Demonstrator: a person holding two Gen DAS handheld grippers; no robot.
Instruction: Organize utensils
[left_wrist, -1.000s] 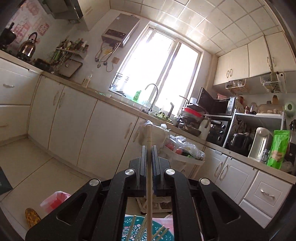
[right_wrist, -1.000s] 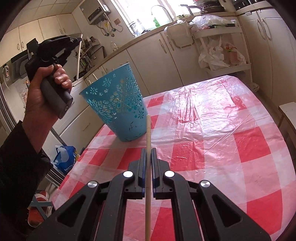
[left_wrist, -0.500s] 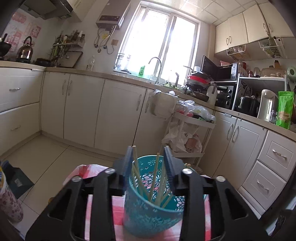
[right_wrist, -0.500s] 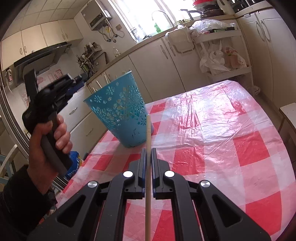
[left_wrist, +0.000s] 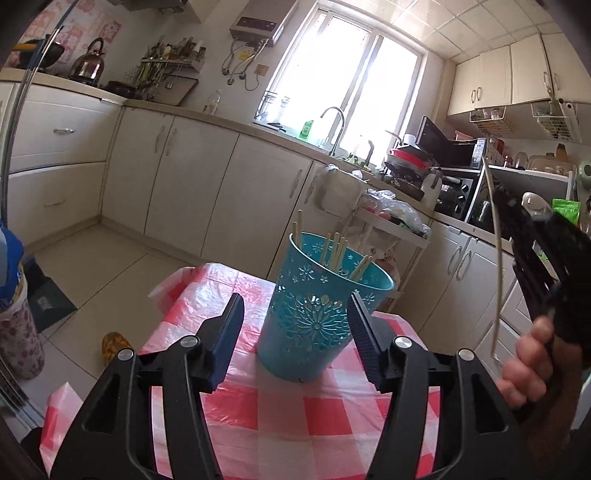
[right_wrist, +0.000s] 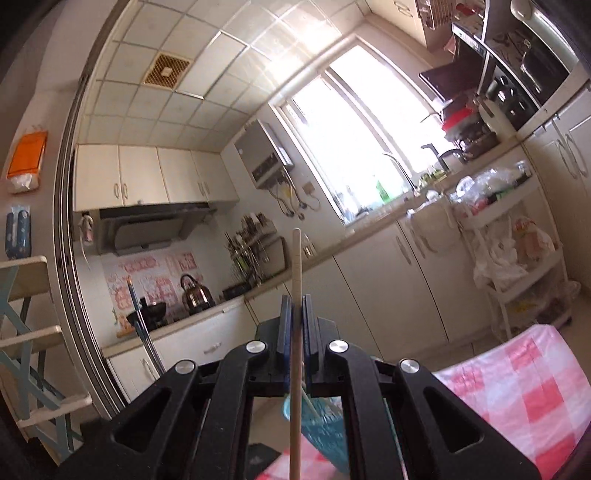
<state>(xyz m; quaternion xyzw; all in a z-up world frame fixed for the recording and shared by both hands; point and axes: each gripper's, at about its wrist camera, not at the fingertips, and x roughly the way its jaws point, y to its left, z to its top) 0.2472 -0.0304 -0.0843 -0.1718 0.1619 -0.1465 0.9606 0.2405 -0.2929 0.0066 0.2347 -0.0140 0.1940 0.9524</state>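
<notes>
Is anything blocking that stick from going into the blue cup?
Nothing visible does. The cup stands open-topped with sticks already inside; the right gripper holds its chopstick up beside it.

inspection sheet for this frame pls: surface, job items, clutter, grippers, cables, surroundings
Surface: table with a red-and-white check cloth.
Job's things: teal cutout holder upright, several chopsticks inside; one more chopstick in the right gripper.
Clutter: nothing seen on the table besides the holder.
Grippers: left gripper open, jaws just opened, holder beyond them; right gripper shut on the chopstick, raised.
Cables: cords under the wall water heater.
Surroundings: kitchen cabinets, window, sink tap, kettle, trolley shelf with bags.
</notes>
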